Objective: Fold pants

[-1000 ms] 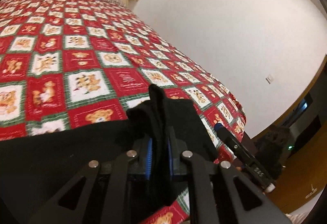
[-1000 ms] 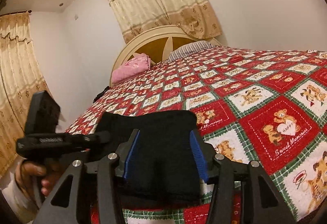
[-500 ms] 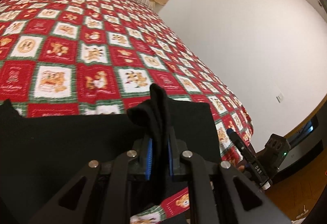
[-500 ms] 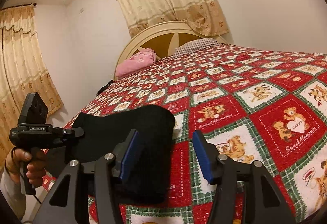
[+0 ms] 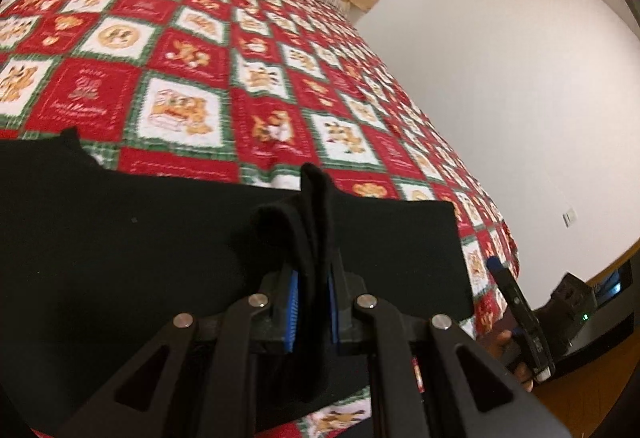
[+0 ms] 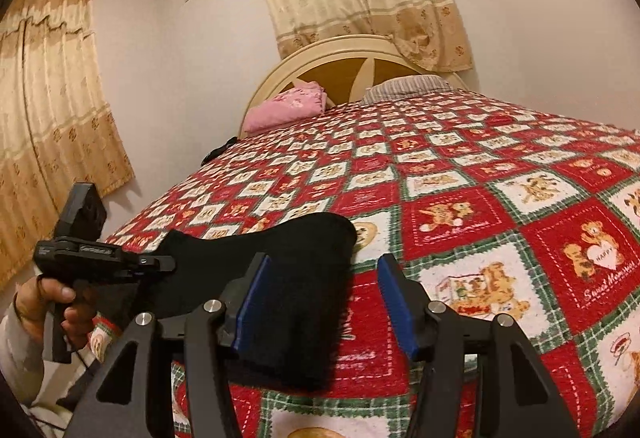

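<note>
Pants point(image 5: 168, 238) made of soft black cloth lie on the bed point(image 5: 192, 86), at the near edge of the red teddy-bear quilt. In my left camera they fill the lower left and middle of the frame. In my right camera they sit low and a little left of the middle.

My left gripper point(image 5: 311, 302) is pinched tight on a bunched-up fold of the pants. The cloth sticks up between the blue pads like a little black fin. My right gripper point(image 6: 324, 302) has its fingers spread about half way, with nothing pressed between them. The rounded edge of the pants point(image 6: 308, 278) lies just in front, partly between the fingers, and the pads are off it.

I think this cloth is light and very floppy. It will bend and sag wherever I don't hold it, and it won't break. It looks thick, so a pinch should hold well. The best place to grab is an edge or a corner, through all the layers at once. The black is so dark that I can't tell for sure where one layer ends.
</note>
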`<action>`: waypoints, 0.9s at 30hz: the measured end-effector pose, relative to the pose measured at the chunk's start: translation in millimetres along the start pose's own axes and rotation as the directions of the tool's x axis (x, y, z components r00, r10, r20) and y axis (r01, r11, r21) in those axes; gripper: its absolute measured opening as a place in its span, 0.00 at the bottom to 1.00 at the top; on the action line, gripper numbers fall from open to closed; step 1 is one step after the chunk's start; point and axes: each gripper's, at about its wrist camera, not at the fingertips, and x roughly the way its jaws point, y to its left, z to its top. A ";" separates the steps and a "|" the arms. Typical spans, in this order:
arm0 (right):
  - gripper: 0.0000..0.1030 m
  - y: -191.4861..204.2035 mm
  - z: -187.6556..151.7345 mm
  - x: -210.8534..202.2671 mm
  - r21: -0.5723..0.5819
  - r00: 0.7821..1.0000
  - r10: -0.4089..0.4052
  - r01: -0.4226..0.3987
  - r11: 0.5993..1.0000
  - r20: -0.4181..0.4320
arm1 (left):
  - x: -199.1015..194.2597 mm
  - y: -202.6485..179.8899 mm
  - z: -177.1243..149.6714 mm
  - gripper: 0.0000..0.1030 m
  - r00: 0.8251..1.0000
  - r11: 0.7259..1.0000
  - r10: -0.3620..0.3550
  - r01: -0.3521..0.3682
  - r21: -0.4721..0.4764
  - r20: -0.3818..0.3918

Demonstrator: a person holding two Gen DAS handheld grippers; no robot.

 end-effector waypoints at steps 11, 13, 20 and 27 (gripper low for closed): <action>0.60 35.3 -16.0 24.0 -0.104 0.978 0.122 -0.141 0.985 -0.167 | 10.5 14.6 -5.9 0.19 0.998 0.998 0.056 -0.056 0.004 -0.010; 0.60 39.6 -24.3 37.4 -0.146 0.971 0.061 -0.096 0.985 -0.229 | 8.9 13.8 -7.3 0.22 0.997 0.996 0.080 -0.080 0.025 0.000; 0.60 41.7 -8.1 31.3 -0.120 0.980 0.086 -0.109 0.987 -0.180 | 8.7 14.7 -11.5 0.23 0.995 0.992 0.104 -0.104 0.075 0.006; 0.61 44.3 27.8 69.4 -0.118 0.984 0.058 -0.078 0.990 -0.167 | 12.8 17.0 -11.1 0.19 0.998 0.995 0.070 -0.070 0.069 -0.005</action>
